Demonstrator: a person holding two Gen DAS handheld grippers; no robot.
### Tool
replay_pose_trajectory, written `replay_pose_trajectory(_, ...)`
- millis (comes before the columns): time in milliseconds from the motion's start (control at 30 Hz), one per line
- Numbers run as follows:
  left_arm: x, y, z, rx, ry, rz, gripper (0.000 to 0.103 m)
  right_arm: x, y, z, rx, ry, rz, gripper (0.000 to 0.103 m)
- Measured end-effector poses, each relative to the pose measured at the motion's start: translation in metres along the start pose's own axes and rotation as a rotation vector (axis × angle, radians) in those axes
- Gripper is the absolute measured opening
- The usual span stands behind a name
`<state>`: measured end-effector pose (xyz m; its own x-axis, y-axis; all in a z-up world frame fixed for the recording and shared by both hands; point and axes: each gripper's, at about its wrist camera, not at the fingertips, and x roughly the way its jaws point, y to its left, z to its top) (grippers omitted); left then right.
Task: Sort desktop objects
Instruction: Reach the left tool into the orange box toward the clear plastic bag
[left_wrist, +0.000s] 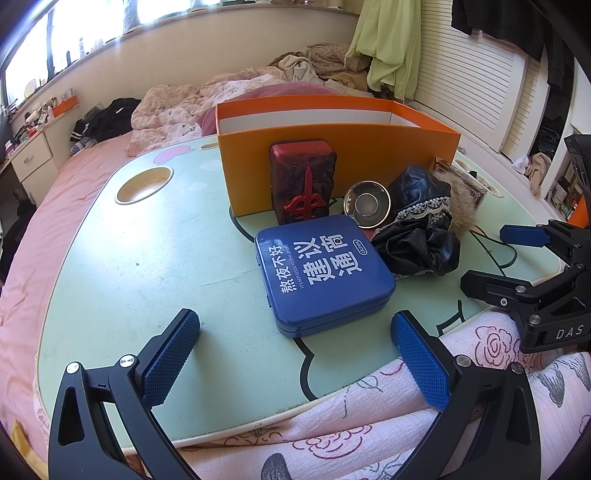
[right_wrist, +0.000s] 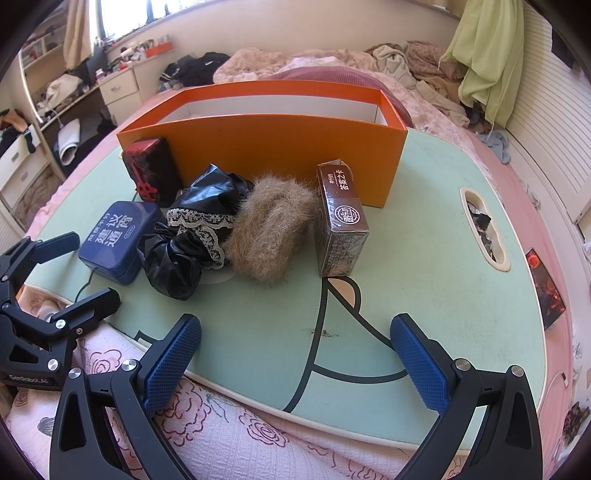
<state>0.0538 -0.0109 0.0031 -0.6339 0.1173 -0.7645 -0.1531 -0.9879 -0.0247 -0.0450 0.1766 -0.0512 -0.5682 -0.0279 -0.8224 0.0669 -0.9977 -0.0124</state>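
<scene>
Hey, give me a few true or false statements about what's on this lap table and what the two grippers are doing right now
1. The left gripper is open and holds nothing. True.
2. The blue tin sits inside the orange box. False: it lies on the table in front of the box.
3. The brown carton stands upright. True.
4. The right gripper is shut on the furry item. False: it is open and apart from it.

blue tin (left_wrist: 325, 271) - glossy metal | bowl (left_wrist: 366, 204) - shiny metal | orange box (right_wrist: 266, 147) - matt card | fur (right_wrist: 271, 232) - fuzzy
</scene>
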Motion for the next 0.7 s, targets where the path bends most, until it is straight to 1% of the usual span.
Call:
replay_pose_trajectory(233, 0.0, 0.0, 0.0, -0.001, -0.001, 0.002, 0.103, -0.001, 0.0, 0.0, 0.001, 0.0, -0.001, 0.103)
replay_pose_trajectory(367, -0.002, 0.004, -0.002, -0.018, -0.003, 0.017, 0.103, -0.001, 0.0, -0.001, 0.002, 0.0, 0.0, 0.103)
replay_pose_trajectory(433, -0.005, 0.007, -0.001, -0.032, -0.003, -0.002, 0.102, -0.002, 0.0, 0.0, 0.002, 0.0, 0.0, 0.103)
replay_pose_trajectory(467, -0.007, 0.009, -0.001, -0.036, -0.003, -0.031, 0.101, -0.002, 0.001, 0.0, 0.002, 0.0, -0.001, 0.103)
replay_pose_trajectory(500, -0.013, 0.012, 0.0, -0.041, -0.011, -0.062, 0.097, -0.002, 0.0, 0.0, 0.002, 0.0, -0.001, 0.103)
replay_pose_trajectory(567, -0.03, 0.017, 0.007, -0.041, -0.053, -0.083, 0.093, -0.001, 0.0, 0.0, 0.003, 0.0, -0.001, 0.103)
replay_pose_trajectory(633, -0.047, 0.019, 0.021, -0.018, -0.107, -0.067, 0.088, -0.001, 0.0, -0.001, 0.003, 0.0, -0.001, 0.103)
replay_pose_trajectory(700, -0.059, 0.02, 0.047, 0.022, -0.142, -0.05, 0.088, -0.002, 0.0, -0.001, 0.003, 0.0, -0.002, 0.103)
